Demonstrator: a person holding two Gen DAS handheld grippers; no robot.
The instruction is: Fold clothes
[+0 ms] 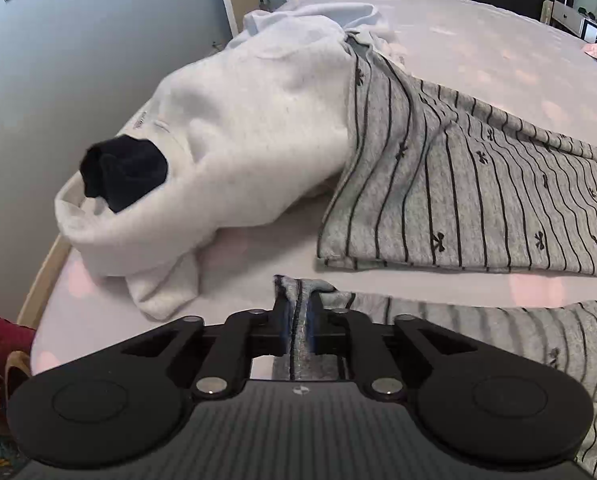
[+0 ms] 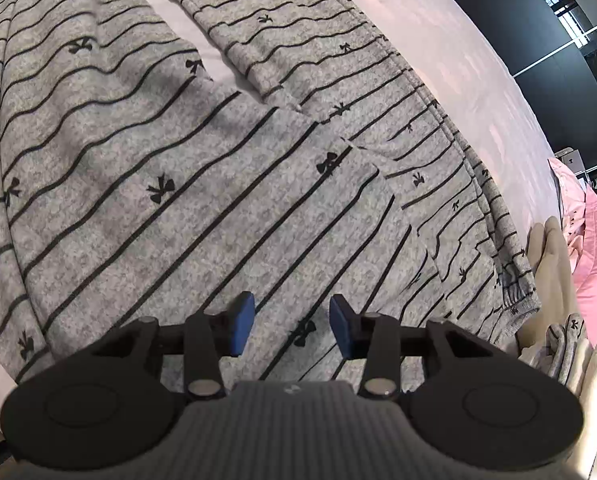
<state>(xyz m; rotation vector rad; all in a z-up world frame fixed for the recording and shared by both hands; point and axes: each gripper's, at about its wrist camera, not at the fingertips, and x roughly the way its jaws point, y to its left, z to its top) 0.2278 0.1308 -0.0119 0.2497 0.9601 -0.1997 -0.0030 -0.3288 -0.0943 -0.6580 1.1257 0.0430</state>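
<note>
Right, left gripper (image 1: 300, 330) first: its jaws are clamped on a bunched hem of the striped pants (image 1: 478, 184), the seam standing up between the two pads and poking out just past the tips. Blue padding shows on either side of the pinched cloth. Beyond the jaws and off to their right, one grey leg lies flat on the bed (image 1: 478, 40), black lines and little bows running across it; a second stretch of the same cloth trails away from the right of the jaws. Ahead and to the left of the tips sits a heap of pale sweatshirt (image 1: 234, 128), with a black sock (image 1: 124, 174) balled up on its near end.

Over to the right gripper (image 2: 291, 326): jaws parted, blue pads (image 2: 242, 328) apart, nothing pinched. They hover over the pants, and the striped cloth fills the gap between the fingers and everything ahead of them. Whether the tips touch the fabric, I cannot tell. Past the jaws the two legs split, a strip of sheet showing between them. To the right of the jaws the gathered waistband runs along the edge, and just beyond it lie a cream garment (image 2: 550, 276) and something pink (image 2: 594, 264).
</note>
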